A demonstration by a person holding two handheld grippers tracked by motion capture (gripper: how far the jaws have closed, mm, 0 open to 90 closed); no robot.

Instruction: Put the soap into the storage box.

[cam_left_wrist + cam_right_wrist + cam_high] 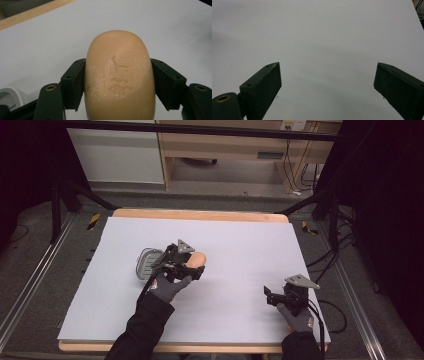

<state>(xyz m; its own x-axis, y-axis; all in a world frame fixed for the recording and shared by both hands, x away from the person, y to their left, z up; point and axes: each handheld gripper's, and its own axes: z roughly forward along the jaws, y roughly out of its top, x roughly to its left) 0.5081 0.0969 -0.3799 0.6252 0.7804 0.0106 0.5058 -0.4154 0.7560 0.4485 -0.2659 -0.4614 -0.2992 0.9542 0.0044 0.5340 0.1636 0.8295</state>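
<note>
Left gripper clamped on tan soap bar; both jaws press bar's long sides, stamped face up toward camera, rounded end jutting past jaw tips. In high view bar sits mid-table over white sheet, just right of grey soap dish; whether bar touches sheet, cannot tell. Right gripper released, jaws wide apart, nothing between them, near table's right front, well apart from bar.

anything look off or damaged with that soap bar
Slightly: the soap bar, clamped between the left gripper jaws, has white flecks and a worn stamped mark on its top face. No cracks or chips are visible.
</note>
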